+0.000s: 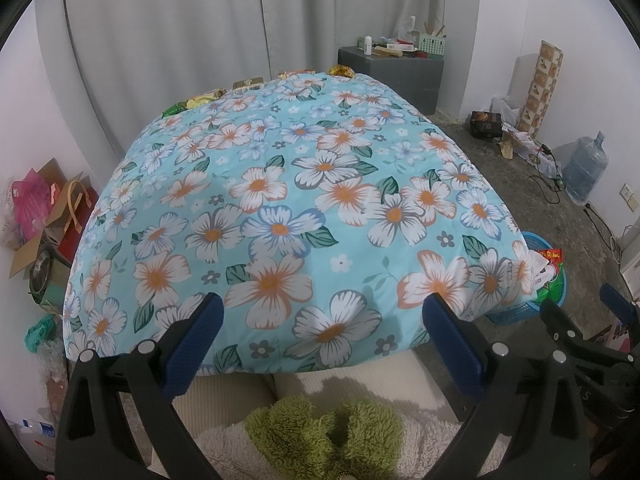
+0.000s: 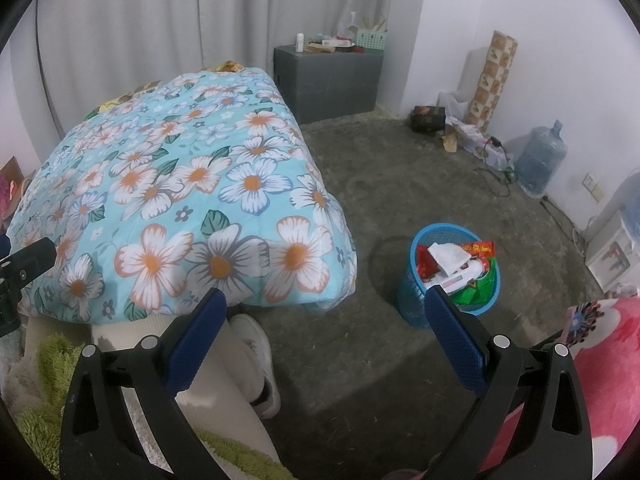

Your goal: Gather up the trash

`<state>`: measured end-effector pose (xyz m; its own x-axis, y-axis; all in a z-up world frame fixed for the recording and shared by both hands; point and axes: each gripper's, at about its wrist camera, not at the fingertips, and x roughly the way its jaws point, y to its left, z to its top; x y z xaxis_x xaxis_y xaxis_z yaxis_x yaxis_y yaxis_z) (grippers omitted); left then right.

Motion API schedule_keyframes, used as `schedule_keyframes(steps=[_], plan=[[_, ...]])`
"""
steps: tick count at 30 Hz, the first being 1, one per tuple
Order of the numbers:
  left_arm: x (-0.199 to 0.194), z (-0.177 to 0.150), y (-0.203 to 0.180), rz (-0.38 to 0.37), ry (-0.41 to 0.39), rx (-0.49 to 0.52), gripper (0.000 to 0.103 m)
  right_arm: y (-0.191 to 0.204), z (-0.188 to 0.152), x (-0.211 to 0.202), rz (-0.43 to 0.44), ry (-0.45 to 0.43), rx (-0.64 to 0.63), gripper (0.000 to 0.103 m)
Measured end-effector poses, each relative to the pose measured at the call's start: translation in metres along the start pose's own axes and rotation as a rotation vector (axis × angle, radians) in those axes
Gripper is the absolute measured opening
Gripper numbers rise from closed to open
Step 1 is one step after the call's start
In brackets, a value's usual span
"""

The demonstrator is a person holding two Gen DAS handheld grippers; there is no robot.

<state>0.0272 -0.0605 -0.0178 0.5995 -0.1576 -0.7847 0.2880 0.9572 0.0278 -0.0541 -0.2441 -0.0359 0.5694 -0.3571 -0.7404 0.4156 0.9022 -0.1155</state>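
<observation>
Several snack wrappers [image 1: 208, 98] lie along the far edge of a table draped in a blue floral cloth [image 1: 304, 184]; from the right wrist view the wrappers [image 2: 229, 65] show at the far edge of the cloth [image 2: 180, 200]. A blue mesh trash basket [image 2: 448, 304] stands on the floor right of the table, holding red, white and green wrappers [image 2: 460, 264]; its rim [image 1: 536, 240] peeks past the cloth in the left view. My left gripper [image 1: 324, 316] is open over the table's near edge, holding nothing. My right gripper [image 2: 324, 312] is open above the floor, left of the basket.
A grey cabinet [image 2: 328, 76] with clutter stands at the back wall. A water jug [image 2: 540, 160], cables and boxes line the right wall. Bags and cardboard [image 1: 44, 216] pile up left of the table. A person's white shoe [image 2: 256, 360] and pale trousers are below.
</observation>
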Motion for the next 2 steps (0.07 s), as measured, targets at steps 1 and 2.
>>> schedule_keyframes(steps=[1,2], plan=[[-0.0001,-0.0003,0.0008,0.0,0.001,0.0,0.097,0.0015,-0.0006,-0.001,0.001,0.0,0.001,0.095],[0.0,-0.0001,0.0005,-0.001,0.001,0.0,0.097,0.0036,-0.0022,-0.001,0.002,0.0,0.001,0.095]])
